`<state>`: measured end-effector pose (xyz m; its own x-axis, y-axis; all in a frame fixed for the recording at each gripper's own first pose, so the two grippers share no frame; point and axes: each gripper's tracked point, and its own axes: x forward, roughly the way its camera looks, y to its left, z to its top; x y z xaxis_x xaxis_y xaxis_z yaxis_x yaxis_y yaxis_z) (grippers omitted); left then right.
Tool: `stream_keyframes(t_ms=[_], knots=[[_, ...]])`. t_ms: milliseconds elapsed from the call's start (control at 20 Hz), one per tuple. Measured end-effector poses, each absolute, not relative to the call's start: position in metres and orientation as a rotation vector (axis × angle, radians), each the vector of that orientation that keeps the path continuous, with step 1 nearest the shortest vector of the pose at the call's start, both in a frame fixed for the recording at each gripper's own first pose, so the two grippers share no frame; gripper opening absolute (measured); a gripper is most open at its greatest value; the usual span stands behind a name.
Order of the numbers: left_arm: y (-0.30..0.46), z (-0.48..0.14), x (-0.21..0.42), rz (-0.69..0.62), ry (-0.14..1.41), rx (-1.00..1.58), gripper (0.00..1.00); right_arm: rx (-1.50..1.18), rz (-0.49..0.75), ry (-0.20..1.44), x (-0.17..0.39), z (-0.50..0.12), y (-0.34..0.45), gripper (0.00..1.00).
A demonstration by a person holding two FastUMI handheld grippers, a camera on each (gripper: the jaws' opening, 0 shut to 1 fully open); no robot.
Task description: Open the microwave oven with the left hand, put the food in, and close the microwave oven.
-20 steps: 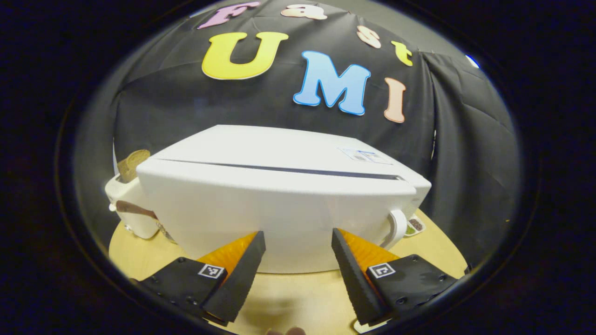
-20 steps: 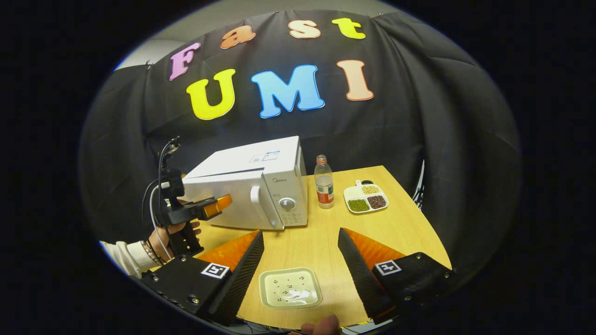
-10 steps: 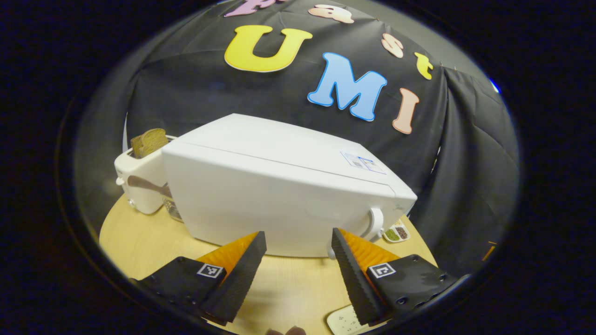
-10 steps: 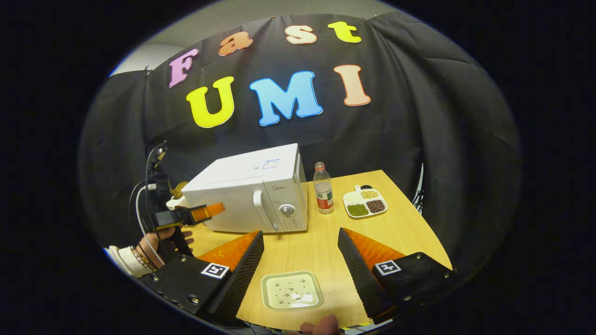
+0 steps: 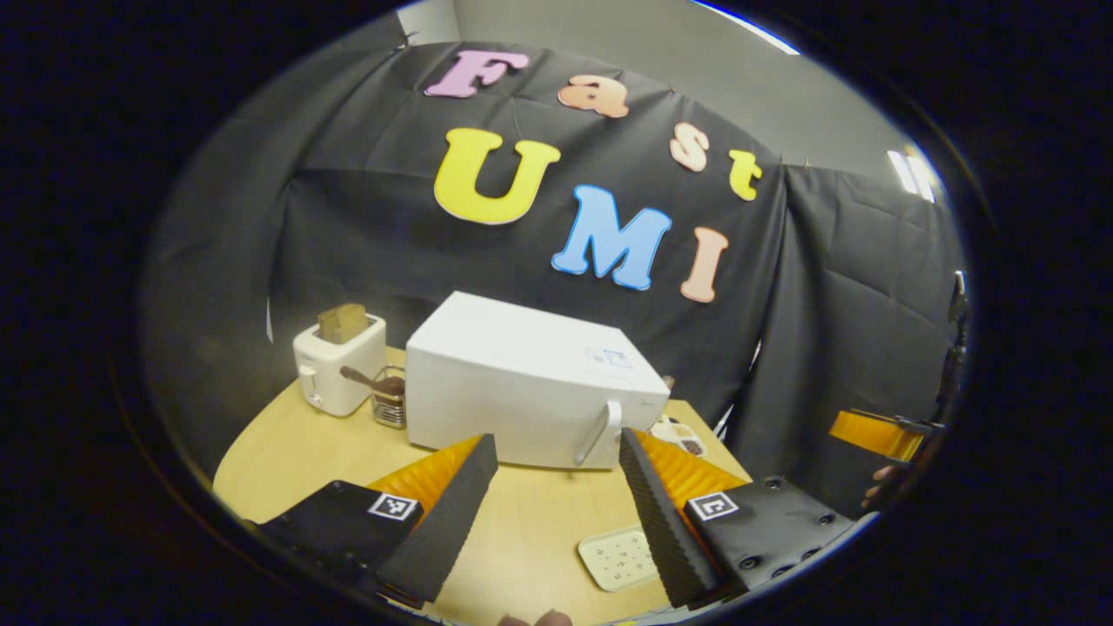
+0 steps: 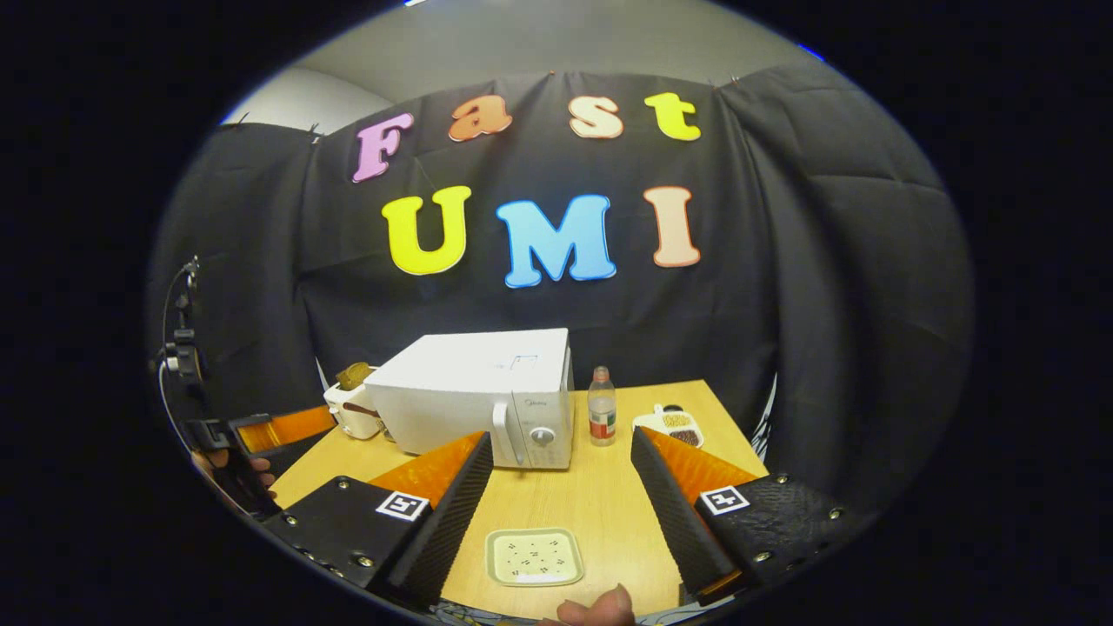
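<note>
The white microwave (image 5: 522,382) (image 6: 474,400) stands on the wooden table (image 6: 600,504) with its door shut, handle (image 6: 503,432) at the door's right side. A pale square plate (image 6: 534,556) (image 5: 619,558) with small dark specks lies near the table's front edge. My left gripper (image 5: 556,513) is open and empty, well back from the door; it also hangs at the far left (image 6: 296,428) in the right gripper view. My right gripper (image 6: 561,513) is open above the plate, apart from it, and sits at the far right (image 5: 874,432) in the left gripper view.
A white toaster (image 5: 339,365) holding bread and a glass jar (image 5: 391,402) with a spoon stand left of the microwave. A water bottle (image 6: 601,417) and a divided dish of beans (image 6: 674,422) stand to its right. A fingertip (image 6: 600,606) shows at the bottom edge.
The microwave door, slightly ajar a second ago with the left gripper against it, is shut. Both grippers have drawn back and up from the microwave.
</note>
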<state>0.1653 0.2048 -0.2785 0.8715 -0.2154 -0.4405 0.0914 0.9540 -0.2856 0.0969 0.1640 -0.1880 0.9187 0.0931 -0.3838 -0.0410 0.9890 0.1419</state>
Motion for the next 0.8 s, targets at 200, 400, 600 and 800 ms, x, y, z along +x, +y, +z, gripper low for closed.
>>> stream_keyframes(t_ms=[200, 400, 600, 800], knots=[[0.204, -0.161, 0.136, -0.12, 0.303, -0.205, 0.97, 0.223, 0.094, 0.208, 0.11, -0.118, 0.15, 0.97], [0.168, -0.123, 0.101, -0.082, 0.255, -0.174, 0.92, 0.262, 0.121, 0.134, 0.095, -0.106, 0.124, 0.97], [0.146, -0.107, 0.064, -0.011, 0.255, -0.125, 0.94, 0.224, 0.206, 0.196, 0.067, -0.137, 0.116, 0.97], [0.134, -0.11, 0.03, 0.038, 0.304, -0.082, 0.92, 0.159, 0.28, 0.17, 0.048, -0.145, 0.138, 0.97]])
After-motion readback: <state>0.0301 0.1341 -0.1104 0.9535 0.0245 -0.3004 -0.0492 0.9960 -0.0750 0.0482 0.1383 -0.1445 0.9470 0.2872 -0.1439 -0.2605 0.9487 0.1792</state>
